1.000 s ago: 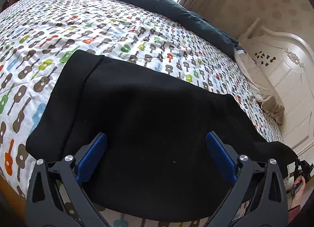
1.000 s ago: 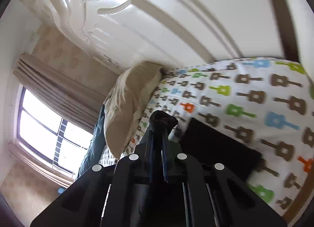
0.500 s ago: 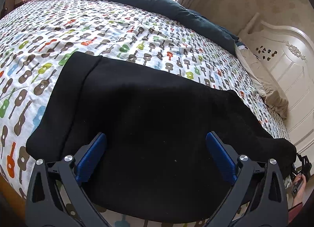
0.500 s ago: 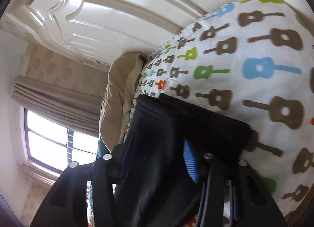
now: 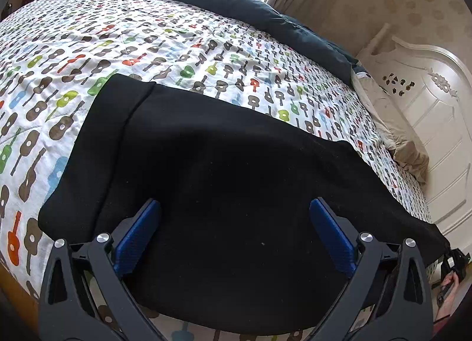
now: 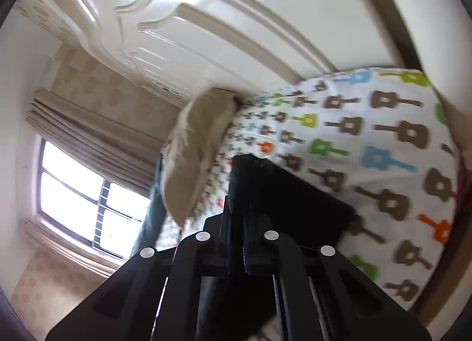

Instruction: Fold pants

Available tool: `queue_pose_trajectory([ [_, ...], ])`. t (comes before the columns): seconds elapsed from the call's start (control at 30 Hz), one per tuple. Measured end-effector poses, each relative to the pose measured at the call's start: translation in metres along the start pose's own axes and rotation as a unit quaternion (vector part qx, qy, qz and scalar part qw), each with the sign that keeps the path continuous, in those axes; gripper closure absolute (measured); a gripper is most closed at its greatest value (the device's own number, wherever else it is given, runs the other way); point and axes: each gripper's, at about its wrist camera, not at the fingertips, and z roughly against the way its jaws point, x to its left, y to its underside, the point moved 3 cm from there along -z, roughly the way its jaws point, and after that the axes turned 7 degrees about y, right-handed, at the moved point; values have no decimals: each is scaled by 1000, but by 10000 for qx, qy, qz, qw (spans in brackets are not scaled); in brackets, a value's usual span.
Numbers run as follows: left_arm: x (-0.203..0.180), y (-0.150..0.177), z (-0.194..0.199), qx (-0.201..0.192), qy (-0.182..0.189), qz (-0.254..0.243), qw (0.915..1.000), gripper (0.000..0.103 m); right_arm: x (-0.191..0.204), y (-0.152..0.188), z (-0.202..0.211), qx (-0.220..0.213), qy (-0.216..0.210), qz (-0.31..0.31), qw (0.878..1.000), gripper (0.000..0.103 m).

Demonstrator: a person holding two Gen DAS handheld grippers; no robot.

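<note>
Pants (image 5: 236, 187): spread flat on the guitar-print bedspread (image 5: 147, 45), near its front edge.
Left gripper (image 5: 234, 240): jaws wide apart above the cloth, holding nothing.
Right gripper (image 6: 236, 223): clamped tight on a pants end.
Risk: thin pinch slipping, cloth dragging askew.

Left wrist view looked down over the black pants (image 5: 236, 193) and across the guitar-print bedspread (image 5: 88, 45) toward the window. Right wrist view sat close at the bed's edge, tilted toward the headboard (image 6: 236, 31). Both showed pants, bedspread, headboard.
</note>
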Motion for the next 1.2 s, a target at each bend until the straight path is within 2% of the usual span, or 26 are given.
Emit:
queue_pose_trajectory([
  [0.1, -1, 1, 0, 9, -35, -92, 10000, 3, -30, 8, -18, 227, 330, -178, 9990, 97],
  [0.17, -3, 1, 0, 22, -65, -161, 9998, 3, -39, 11, -20, 217, 212, -339, 9990, 98],
  [0.33, -3, 1, 0, 17, -39, -133, 9999, 3, -31, 12, -12, 130, 357, -132, 9992, 98],
  [0.5, -4, 2, -1, 4, -49, -184, 9998, 3, -39, 13, -11, 267, 259, -284, 9989, 98],
  [0.6, -4, 3, 0, 3, -46, -204, 9998, 3, -39, 11, 0, 379, 300, -210, 9986, 93],
  [0.7, -6, 3, 0, 2, -45, -236, 9997, 3, -29, 4, 17, 248, 615, 226, 9975, 81],
  [0.77, -6, 3, 0, 0, -43, -268, 9996, 3, -17, -6, 27, 40, 785, 537, 9955, 66],
  [0.83, -6, 4, 0, -5, -43, -299, 9995, 3, -4, -19, 25, 65, 745, 743, 9944, 55],
  [0.87, -6, 4, 0, -5, -49, -317, 9995, 3, 1, -25, 19, 152, 689, 839, 9940, 48],
  [0.93, -6, 4, 0, -1, -80, -366, 9993, 3, 15, -36, -3, 437, 616, 1156, 9904, 41],
  [1.03, -7, 4, -1, 17, -132, -412, 9991, 3, 25, -48, -42, 830, 808, 1590, 9805, 39],
  [1.07, -6, 4, -2, 29, -145, -418, 9990, 3, 26, -51, -56, 972, 928, 1743, 9755, 34],
  [1.13, -6, 3, -2, 54, -160, -414, 9990, 3, 25, -53, -79, 1299, 1107, 2031, 9642, 33],
  [1.2, -6, 2, -2, 66, -153, -392, 9991, 3, 28, -50, -89, 1532, 980, 2221, 9579, 27],
])
